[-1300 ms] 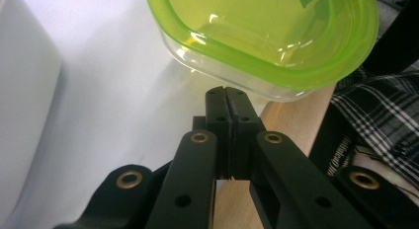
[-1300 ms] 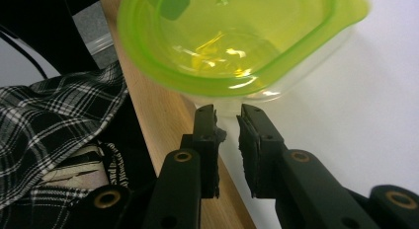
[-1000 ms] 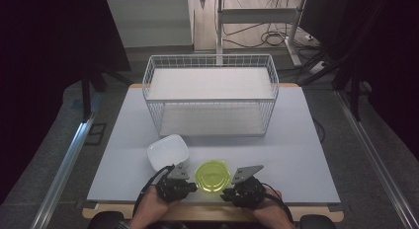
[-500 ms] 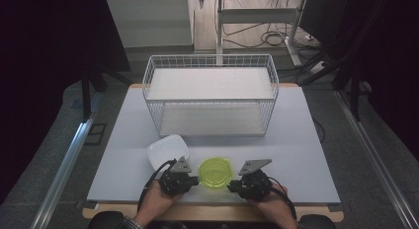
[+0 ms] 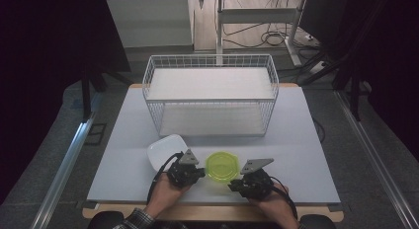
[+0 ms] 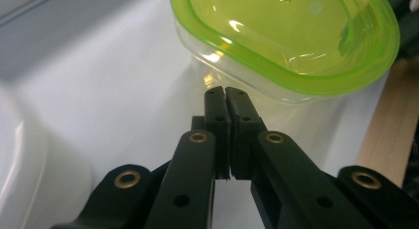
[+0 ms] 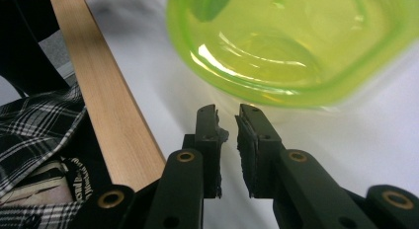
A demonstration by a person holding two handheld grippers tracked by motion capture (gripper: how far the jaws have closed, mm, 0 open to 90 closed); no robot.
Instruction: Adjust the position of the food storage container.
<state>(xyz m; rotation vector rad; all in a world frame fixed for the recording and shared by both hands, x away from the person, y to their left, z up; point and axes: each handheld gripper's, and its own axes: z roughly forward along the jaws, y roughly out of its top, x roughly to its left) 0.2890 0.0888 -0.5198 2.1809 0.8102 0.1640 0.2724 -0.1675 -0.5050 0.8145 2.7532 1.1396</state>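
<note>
Flanking the green-lidded container (image 5: 222, 166) with both grippers, no grasp yet.
It sits on the counter (image 5: 296, 155) just ahead of the left gripper (image 6: 226, 92), jaws pressed together, and right gripper (image 7: 227, 113), jaws narrowly parted and empty; next, one should probably open and take the rim.

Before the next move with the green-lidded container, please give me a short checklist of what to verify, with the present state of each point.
1. Container flat on the table: ok.
2. Green lid seated on the clear base: ok.
3. Left gripper free to grasp: not ok, fingers shut and holding nothing.
4. Right gripper free to grasp: not ok, only a narrow gap, nothing between the fingers.
5. White dish apart from the container: ok.
6. Wire basket ready to receive: ok, nothing inside.
</note>
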